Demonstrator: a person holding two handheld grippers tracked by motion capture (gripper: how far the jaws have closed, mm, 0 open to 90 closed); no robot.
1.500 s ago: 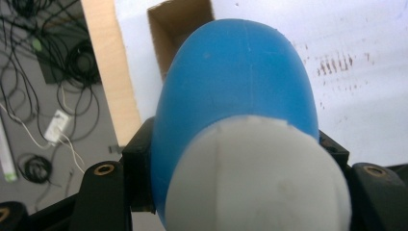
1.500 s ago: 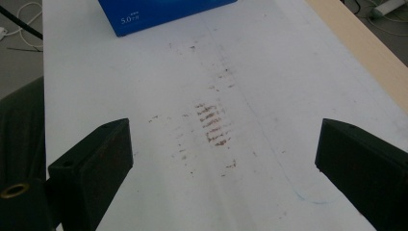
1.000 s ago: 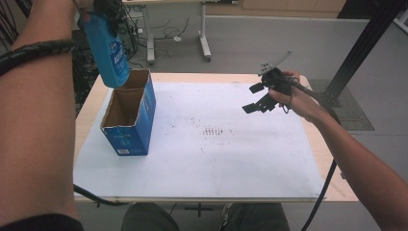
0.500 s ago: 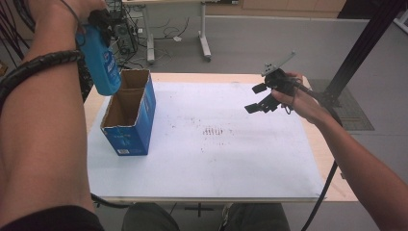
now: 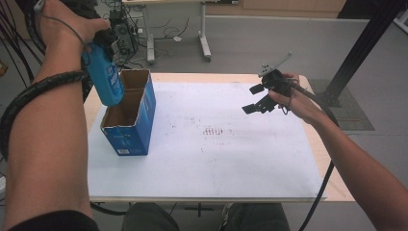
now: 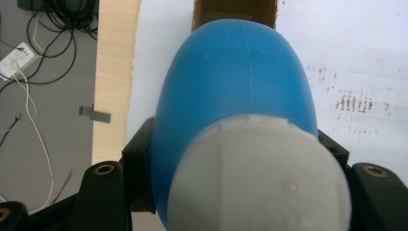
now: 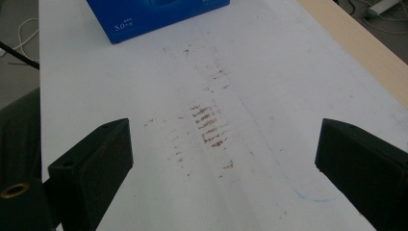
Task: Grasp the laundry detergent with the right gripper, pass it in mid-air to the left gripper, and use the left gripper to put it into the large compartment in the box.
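Setting: a wooden table (image 5: pixel 332 185) covered by a white sheet (image 5: pixel 216 163), on a grey floor; a second desk and loose cables lie beyond.

Near: the white sheet, marked mid-way with a patch of small brown smudges (image 5: pixel 211 131).

Right side, mid-table: right gripper (image 5: pixel 257 99), held in the air above the sheet, jaws spread wide with nothing between them. In the right gripper view both black jaws stand well apart over the smudges.

Left side, mid-table: blue cardboard box (image 5: pixel 130 120), top flaps open, standing on the sheet near the left edge. What can be seen of its inside looks bare.

Left side, farther and higher: left gripper (image 5: pixel 103 38), clamped around a blue bottle (image 5: pixel 105 79) just below its white cap (image 6: pixel 260 178). The bottle hangs base-down, slightly tilted, its lower end over the open top of the box.

Progress, as judged: the bottle is grasped and lifted and sits roughly above the box; lowering it in and letting go appear to remain.

Not legible: the far inner corner of the box is covered by the bottle; the bottle's label is too small to read; the left gripper's jaws are largely covered by the hand in the high view; the box print reads only in part.
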